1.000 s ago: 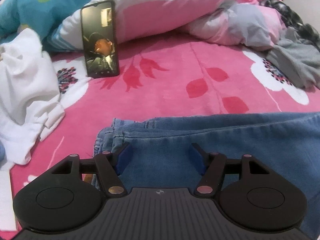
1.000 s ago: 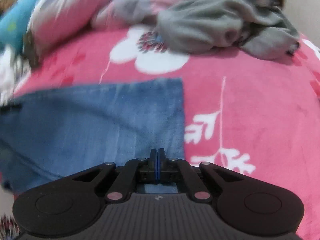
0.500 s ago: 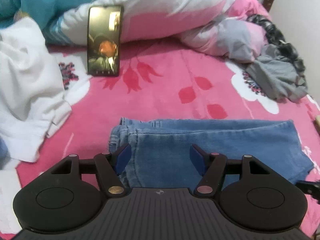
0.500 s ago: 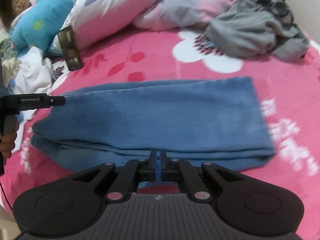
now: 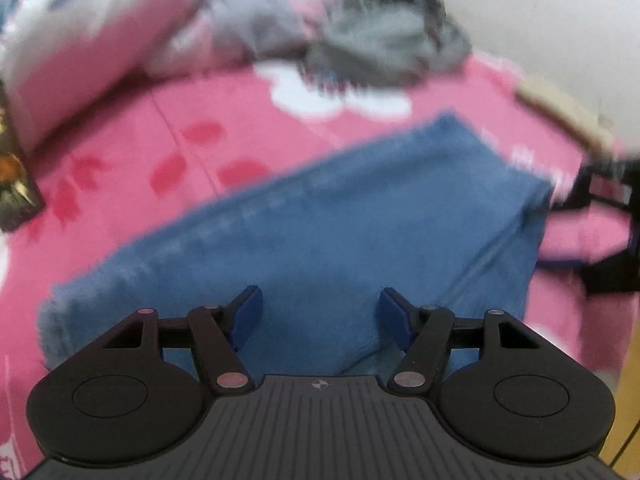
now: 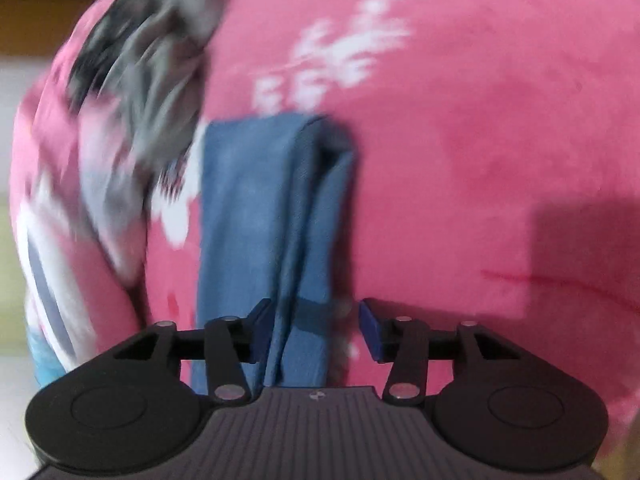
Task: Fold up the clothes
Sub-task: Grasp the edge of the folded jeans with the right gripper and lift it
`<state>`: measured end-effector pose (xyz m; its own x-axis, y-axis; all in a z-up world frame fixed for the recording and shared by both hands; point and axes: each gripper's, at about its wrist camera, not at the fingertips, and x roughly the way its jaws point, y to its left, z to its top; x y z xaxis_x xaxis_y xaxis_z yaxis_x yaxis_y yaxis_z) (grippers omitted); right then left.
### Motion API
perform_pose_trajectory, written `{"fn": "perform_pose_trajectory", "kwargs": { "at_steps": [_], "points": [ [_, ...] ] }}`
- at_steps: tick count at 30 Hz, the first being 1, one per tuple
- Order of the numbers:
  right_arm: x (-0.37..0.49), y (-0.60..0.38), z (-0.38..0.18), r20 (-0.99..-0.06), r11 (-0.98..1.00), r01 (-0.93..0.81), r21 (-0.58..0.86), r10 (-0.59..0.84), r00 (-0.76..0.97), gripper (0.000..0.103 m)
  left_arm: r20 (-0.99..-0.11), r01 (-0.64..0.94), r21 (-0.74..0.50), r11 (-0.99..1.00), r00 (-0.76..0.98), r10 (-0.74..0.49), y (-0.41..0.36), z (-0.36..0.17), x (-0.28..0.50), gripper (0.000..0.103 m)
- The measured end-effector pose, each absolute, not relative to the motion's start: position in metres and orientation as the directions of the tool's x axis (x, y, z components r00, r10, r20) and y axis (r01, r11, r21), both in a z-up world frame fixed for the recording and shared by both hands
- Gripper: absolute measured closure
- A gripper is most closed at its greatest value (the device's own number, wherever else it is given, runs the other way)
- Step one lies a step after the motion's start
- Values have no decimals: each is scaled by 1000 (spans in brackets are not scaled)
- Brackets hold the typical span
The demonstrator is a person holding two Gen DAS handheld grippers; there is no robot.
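Blue jeans [image 5: 340, 232] lie folded lengthwise on the pink flowered bedspread [image 5: 168, 128]. Both views are blurred by motion. My left gripper [image 5: 320, 304] hovers open over the jeans, nothing pinched between its blue pads. The right gripper [image 5: 600, 208] shows as a dark blur by the jeans' leg end. In the right wrist view the jeans [image 6: 248, 200] run straight away from me. My right gripper [image 6: 316, 316] is opening, with the jeans' folded edge lying between its fingers and the pads not pressing on it.
A crumpled grey garment [image 5: 360, 48] lies beyond the jeans, seen again as the grey garment [image 6: 160, 80] at upper left. A pink and white quilt [image 5: 80, 40] is bunched at the back left. A phone [image 5: 12, 184] leans at the left edge. The bed's edge [image 5: 560, 116] runs along the right.
The right gripper has rolled and gone from shut to open, now looking along the jeans. The left view has swung right toward the leg end; the phone slid to the frame's left edge.
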<state>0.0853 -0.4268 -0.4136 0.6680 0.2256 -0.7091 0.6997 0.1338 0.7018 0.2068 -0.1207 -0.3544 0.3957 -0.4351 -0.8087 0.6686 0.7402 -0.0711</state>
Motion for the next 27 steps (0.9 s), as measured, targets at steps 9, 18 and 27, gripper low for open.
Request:
{"fn": "perform_pose_trajectory", "kwargs": {
  "at_steps": [9,18,27],
  "points": [
    [101,-442,-444,-566,-44,582,812,189,803,44,-802,694,-34,719,410,-434,-118,-364,201,37],
    [96,-446,-447,-526,-114,545,830,163,835,43,-803,711,-26,703,404,-438,-118,-364,199,37],
    [114,-450,-449,-553,-7,564,825,191,811,88,-788,703,-102,704,375,-489,-127,-336,228,37]
  ]
}}
